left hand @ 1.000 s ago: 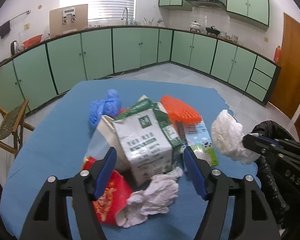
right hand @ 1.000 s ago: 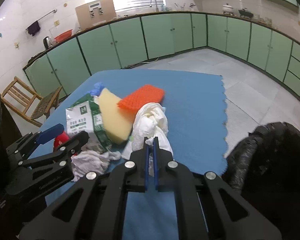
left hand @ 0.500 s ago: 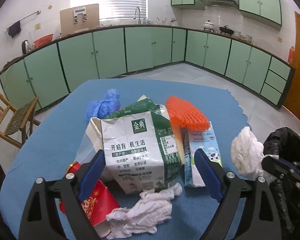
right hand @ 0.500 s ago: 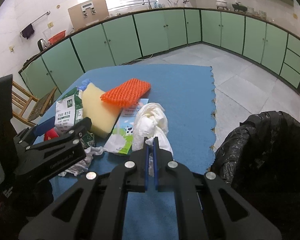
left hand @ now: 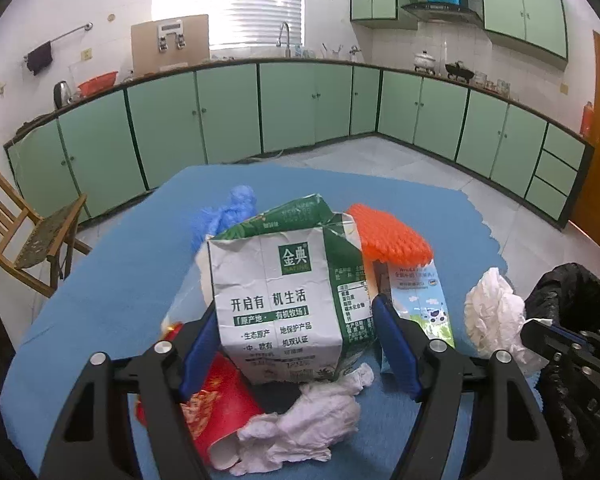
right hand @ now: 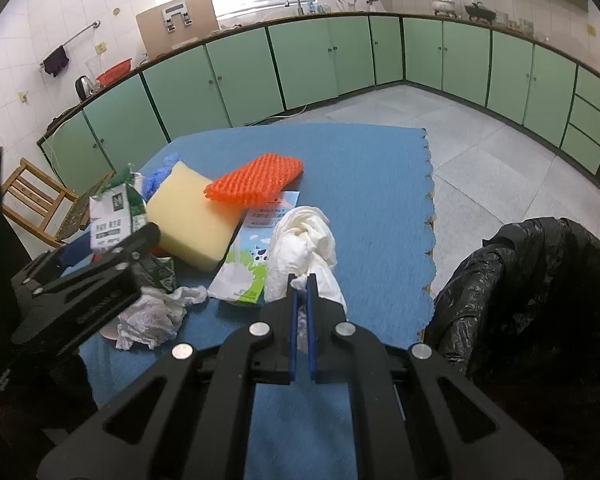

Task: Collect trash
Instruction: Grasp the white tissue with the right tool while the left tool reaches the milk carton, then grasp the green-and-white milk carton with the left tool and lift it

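My left gripper (left hand: pixel 296 340) is open, its blue pads on either side of a green and white milk carton (left hand: pixel 284 304) that stands in a trash pile on the blue mat (left hand: pixel 120 272). My right gripper (right hand: pixel 301 292) is shut on a crumpled white tissue wad (right hand: pixel 304 240), held above the mat near its right edge; the wad also shows in the left wrist view (left hand: pixel 494 316). A black trash bag (right hand: pixel 532 304) gapes open to the right of the mat.
The pile also holds a red paper cup (left hand: pixel 216 408), a white tissue (left hand: pixel 300 424), a flat blue milk carton (left hand: pixel 416 292), an orange mesh pad (right hand: pixel 256 180), a yellow sponge (right hand: pixel 192 216) and a blue glove (left hand: pixel 228 216). A wooden chair (left hand: pixel 16 236) stands left.
My left gripper has moved in around the green milk carton, its pads now beside it. My right gripper has carried the tissue wad rightward toward the black bag.
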A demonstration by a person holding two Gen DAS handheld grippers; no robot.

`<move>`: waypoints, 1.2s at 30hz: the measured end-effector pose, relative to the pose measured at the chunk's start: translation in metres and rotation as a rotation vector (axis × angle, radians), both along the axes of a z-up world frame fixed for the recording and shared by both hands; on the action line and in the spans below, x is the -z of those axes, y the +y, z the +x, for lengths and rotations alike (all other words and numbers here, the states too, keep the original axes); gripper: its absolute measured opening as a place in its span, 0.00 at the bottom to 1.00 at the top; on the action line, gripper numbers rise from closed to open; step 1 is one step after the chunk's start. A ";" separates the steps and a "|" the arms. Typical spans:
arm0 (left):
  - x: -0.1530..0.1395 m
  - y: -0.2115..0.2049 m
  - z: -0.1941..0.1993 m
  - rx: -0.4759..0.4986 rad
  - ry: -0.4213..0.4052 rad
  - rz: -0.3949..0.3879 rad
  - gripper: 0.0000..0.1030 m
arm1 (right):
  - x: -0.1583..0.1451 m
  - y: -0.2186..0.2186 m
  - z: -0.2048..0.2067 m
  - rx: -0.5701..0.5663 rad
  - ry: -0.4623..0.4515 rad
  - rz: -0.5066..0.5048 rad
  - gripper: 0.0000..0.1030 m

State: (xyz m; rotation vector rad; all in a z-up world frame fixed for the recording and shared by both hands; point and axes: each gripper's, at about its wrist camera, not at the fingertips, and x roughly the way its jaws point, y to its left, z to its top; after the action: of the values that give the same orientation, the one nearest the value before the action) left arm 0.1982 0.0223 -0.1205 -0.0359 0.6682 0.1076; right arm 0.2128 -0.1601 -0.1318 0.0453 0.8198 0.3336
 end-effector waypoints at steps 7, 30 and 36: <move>-0.026 0.001 -0.017 0.043 -0.070 -0.014 0.70 | -0.016 -0.004 -0.007 0.014 -0.047 0.011 0.03; 0.000 -0.024 -0.039 0.212 0.046 -0.073 0.68 | -0.011 -0.039 -0.031 0.095 -0.021 -0.013 0.03; 0.013 -0.048 -0.032 0.236 0.074 -0.024 0.78 | 0.000 -0.047 -0.032 0.116 0.008 0.003 0.03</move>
State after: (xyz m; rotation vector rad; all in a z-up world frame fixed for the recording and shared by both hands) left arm 0.1659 -0.0257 -0.1336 0.0243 0.7433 -0.1271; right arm 0.1811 -0.2074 -0.1314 0.0968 0.8206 0.2255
